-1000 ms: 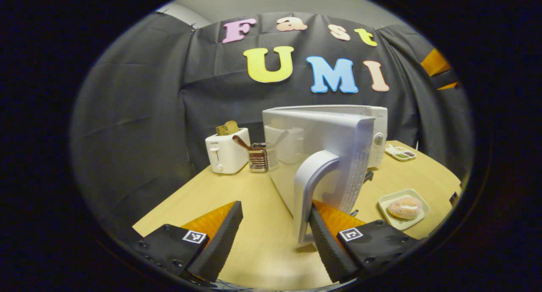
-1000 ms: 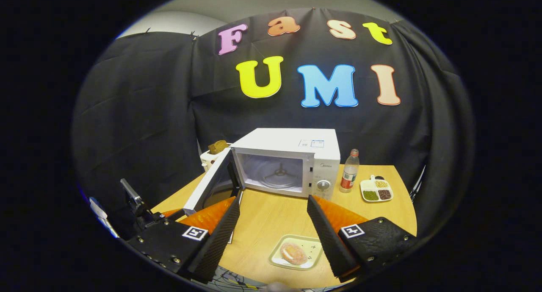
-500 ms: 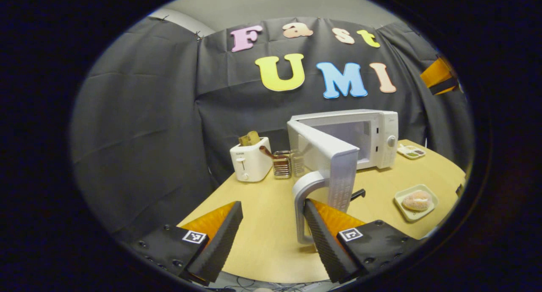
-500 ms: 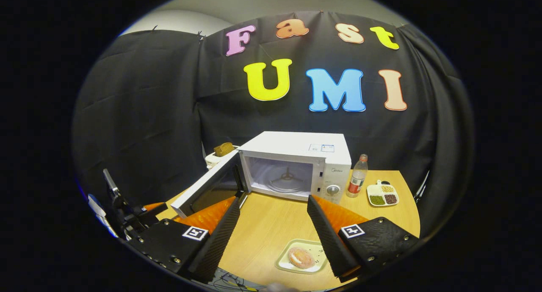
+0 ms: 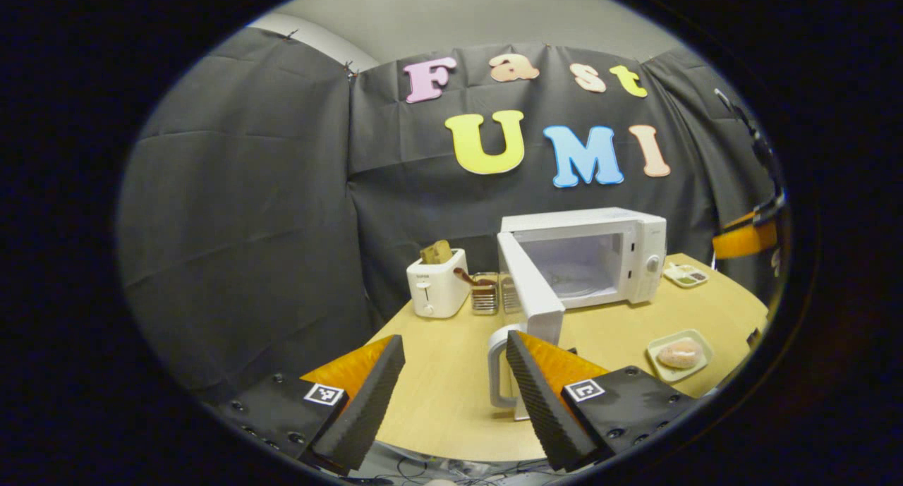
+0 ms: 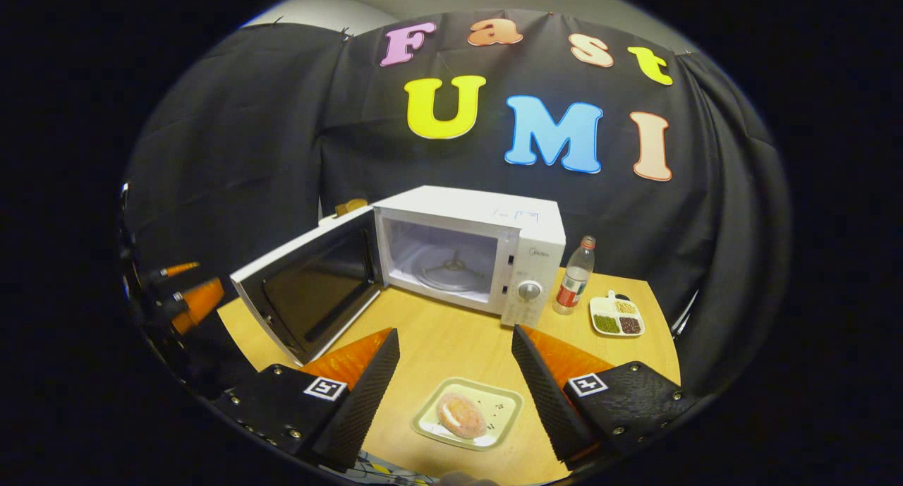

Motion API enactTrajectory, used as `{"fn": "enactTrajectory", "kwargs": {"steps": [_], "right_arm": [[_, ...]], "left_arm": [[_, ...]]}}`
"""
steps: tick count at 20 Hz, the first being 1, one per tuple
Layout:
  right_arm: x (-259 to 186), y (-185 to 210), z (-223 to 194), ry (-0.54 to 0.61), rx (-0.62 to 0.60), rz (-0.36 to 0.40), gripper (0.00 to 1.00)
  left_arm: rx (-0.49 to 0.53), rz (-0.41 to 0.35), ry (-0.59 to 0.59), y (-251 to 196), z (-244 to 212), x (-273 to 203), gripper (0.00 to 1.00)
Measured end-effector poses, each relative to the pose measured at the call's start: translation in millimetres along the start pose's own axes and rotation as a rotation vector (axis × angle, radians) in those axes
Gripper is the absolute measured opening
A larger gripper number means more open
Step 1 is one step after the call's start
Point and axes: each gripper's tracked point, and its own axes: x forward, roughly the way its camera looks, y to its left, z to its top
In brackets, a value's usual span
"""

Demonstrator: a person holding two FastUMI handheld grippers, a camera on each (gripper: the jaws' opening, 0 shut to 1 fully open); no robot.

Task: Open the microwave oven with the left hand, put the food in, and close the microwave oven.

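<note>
Microwave door wide open, handle partly behind left claw, both claws spread apart.

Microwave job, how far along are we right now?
Done: the microwave door stands wide open, its cavity bare. In hand: the open right gripper hovers over the plate with the donut; the left gripper is open beside the door handle. Left: put the food in, shut the door.

Wooden table: microwave, toaster, bottle, two dishes.
</note>
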Motion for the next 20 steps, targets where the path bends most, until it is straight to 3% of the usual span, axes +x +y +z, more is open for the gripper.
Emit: {"fn": "enactTrajectory", "kwargs": {"steps": [3,7,9,20], "right_arm": [[5,-1,-43,0.052,-0.057,-0.001,0.98],[21,4,-89,0.119,-0.133,0.031,0.99],[30,6,-110,0.144,-0.190,0.042,0.98],[90,4,-185,0.297,-0.251,0.092,0.99]], "left_arm": [[-0.026,-0.012,-0.026,-9,32,-5,0.98],[0.019,0.000,-0.067,-19,68,5,0.98],[-0.016,-0.020,-0.095,-36,87,11,0.98],[-0.008,-0.090,-0.115,-82,114,45,0.97]]}}
